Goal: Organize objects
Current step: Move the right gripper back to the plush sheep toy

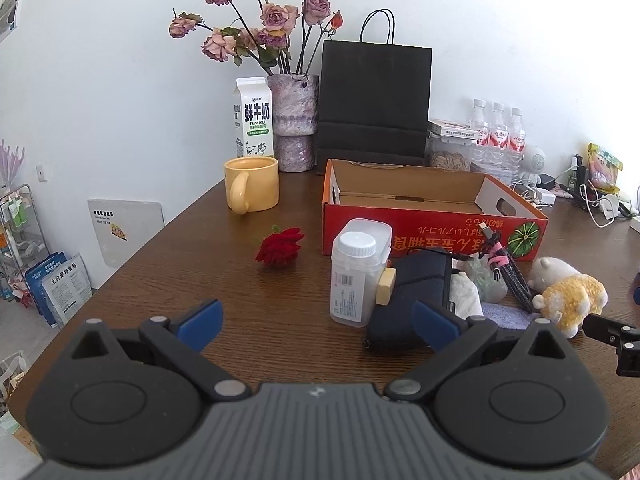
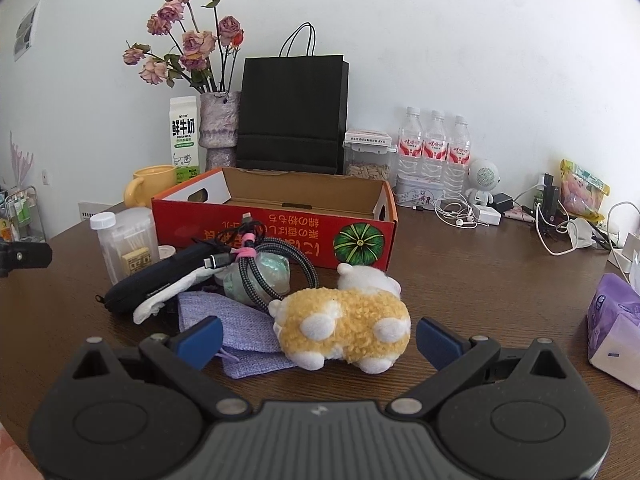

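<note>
Plush sheep (image 2: 344, 320) lies on bench (image 2: 480, 280) near me, on edge of purple cloth (image 2: 240, 332) — between wide-open fingers of my right tongs (image 2: 318, 340), untouched. Red box (image 2: 280, 236) stands open beyond clutter. Left tongs (image 1: 316, 326) also spread wide, empty — plastic jar (image 1: 358, 272) just ahead.

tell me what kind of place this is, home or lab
Most likely a home: a wooden table against a white wall, with a vase of dried roses, a milk carton, and chargers and earphones lying about.
</note>
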Tool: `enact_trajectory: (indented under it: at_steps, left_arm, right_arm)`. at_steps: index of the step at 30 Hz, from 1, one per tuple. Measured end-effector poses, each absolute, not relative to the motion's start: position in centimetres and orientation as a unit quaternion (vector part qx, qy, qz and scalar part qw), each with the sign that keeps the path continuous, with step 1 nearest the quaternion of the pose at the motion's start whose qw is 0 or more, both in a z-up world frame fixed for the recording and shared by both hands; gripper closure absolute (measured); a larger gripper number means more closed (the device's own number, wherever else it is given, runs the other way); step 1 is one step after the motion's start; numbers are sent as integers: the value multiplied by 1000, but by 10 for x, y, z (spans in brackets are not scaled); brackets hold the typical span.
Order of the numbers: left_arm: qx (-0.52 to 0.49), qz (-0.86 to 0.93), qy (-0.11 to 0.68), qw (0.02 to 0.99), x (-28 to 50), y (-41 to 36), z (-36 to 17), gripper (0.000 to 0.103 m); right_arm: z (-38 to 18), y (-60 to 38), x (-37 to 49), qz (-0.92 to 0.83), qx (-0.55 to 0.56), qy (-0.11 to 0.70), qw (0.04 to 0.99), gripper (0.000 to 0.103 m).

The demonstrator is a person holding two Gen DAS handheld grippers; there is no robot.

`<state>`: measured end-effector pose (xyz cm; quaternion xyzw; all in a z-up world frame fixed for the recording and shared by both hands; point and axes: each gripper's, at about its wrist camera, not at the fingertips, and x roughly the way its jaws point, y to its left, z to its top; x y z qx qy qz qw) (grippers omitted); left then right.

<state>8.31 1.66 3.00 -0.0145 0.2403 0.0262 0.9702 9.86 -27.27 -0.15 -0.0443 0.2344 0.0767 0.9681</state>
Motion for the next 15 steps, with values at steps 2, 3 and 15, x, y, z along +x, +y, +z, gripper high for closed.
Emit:
enact_trajectory:
  at_steps: [2,3,15]
  left_arm:
    - [-17,27,241,970,89,17,29,0]
    - [-17,27,242,970,92,17,28,0]
    - [-19,25,237,971,135,7,25,0]
  right_arm:
    - [-4,-275,104,74,-42,238,968,0]
    - [-5,-276,106,72,-40,240,967,0]
    - [-23,-293,145,69,-2,265,962,0]
